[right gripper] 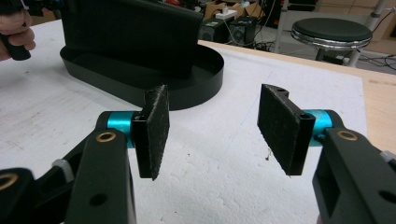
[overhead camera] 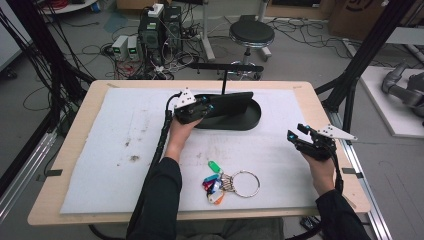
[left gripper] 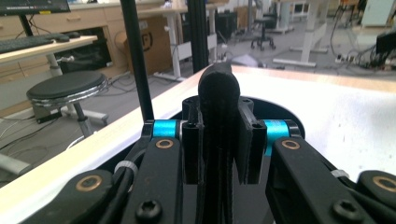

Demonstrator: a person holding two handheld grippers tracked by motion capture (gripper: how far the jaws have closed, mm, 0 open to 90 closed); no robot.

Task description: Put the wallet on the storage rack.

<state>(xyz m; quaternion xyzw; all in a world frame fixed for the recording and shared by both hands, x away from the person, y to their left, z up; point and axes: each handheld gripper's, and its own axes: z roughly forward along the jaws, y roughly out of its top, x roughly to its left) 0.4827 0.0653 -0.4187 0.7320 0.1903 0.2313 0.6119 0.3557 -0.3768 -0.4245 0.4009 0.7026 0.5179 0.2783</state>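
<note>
Table [overhead camera: 75, 150], wooden, covered by white foam sheet [overhead camera: 115, 145]. Black oval tray [overhead camera: 250, 120] at far centre of sheet, carrying upright black panel [overhead camera: 230, 102]. Left gripper [overhead camera: 197, 109] at tray's left end, jaws clamped on panel's edge [left gripper: 218, 93]. Right gripper [overhead camera: 300, 136] off to right, well apart from tray, jaws spread wide, gripping nothing, pads [right gripper: 156, 126] bare. Key ring [overhead camera: 245, 183] with coloured tags [overhead camera: 214, 182] near front edge, between both forearms, untouched.

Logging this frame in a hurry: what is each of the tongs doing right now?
Left tongs: shut on the black upright panel of the oval stand.
Right tongs: open, holding nothing, above the white mat.
</note>
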